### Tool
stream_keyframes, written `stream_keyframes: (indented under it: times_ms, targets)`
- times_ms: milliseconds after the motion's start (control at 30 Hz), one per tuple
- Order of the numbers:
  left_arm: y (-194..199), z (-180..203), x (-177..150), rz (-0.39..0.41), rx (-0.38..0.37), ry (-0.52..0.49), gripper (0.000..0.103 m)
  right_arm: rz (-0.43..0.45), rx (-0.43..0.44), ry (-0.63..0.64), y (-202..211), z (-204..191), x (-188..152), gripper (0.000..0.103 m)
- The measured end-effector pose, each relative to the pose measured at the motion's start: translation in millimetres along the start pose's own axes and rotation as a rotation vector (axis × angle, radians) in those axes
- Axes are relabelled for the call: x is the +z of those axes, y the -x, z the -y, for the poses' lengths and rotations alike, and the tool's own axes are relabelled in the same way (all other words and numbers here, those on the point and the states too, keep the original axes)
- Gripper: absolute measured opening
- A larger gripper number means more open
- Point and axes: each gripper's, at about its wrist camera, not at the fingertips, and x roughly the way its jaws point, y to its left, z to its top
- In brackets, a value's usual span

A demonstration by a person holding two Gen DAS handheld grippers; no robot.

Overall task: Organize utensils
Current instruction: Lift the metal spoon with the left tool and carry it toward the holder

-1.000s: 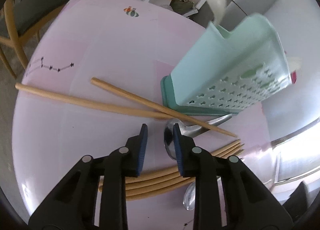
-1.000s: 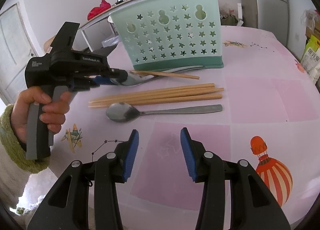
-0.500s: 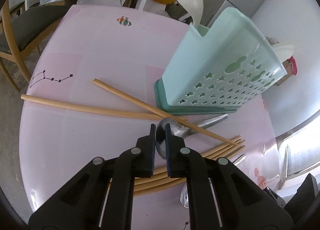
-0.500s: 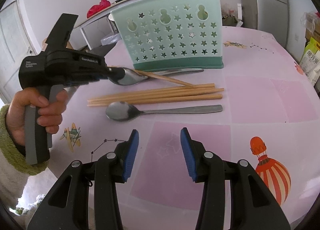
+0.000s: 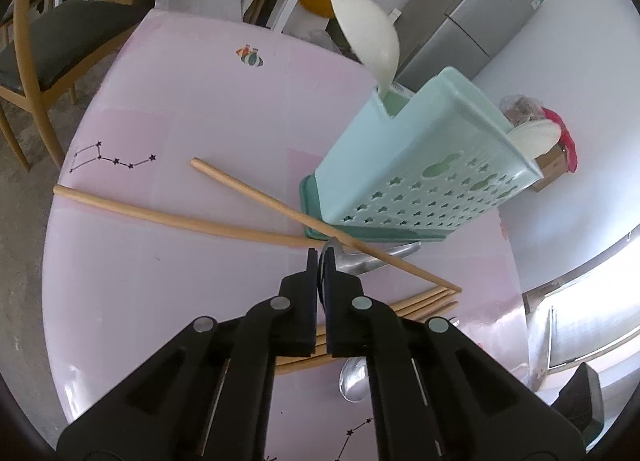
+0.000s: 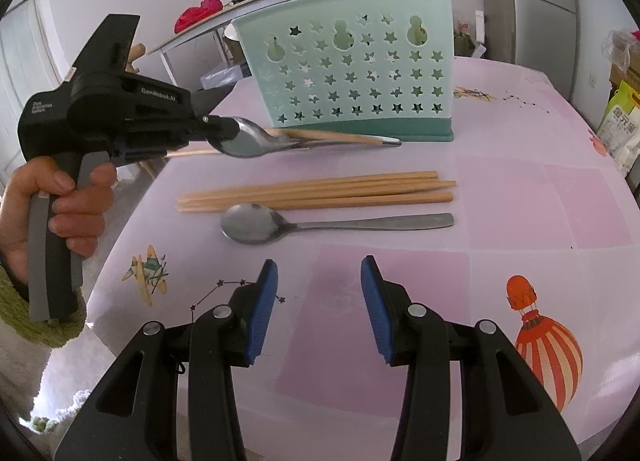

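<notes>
My left gripper [image 5: 320, 261] is shut on the bowl of a metal spoon [image 6: 248, 141] and holds that end above the pink table; it also shows in the right wrist view [image 6: 224, 131]. The spoon's handle [image 5: 384, 257] slants down under a wooden chopstick [image 5: 280, 205] in front of the mint utensil holder [image 6: 348, 73]. A bundle of chopsticks [image 6: 320, 191] and a second metal spoon [image 6: 332, 223] lie side by side nearer my right gripper [image 6: 318, 301], which is open and empty above the table.
A second loose chopstick [image 5: 160, 213] lies left of the holder. White ladles [image 5: 368, 37] stand in the holder. A wooden chair [image 5: 36, 61] is beyond the table's left edge, a fridge [image 5: 472, 9] behind it.
My left gripper closed on the spoon's bowl and lifted that end off the table. The right gripper has stayed still.
</notes>
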Motion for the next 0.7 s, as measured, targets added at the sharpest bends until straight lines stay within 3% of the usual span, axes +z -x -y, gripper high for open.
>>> stream_keyframes:
  times_ms: [367, 700]
  targets:
    - [23.6, 1.5, 7.5, 0.058, 0.010, -0.015, 0.001, 0.012, 0.000, 0.001, 2.1, -0.8, 0.9, 0.043]
    - [58.1, 33.9, -1.3, 0.154, 0.117, -0.210, 0.001, 0.020, 0.000, -0.006, 2.4, 1.1, 3.6, 0.043]
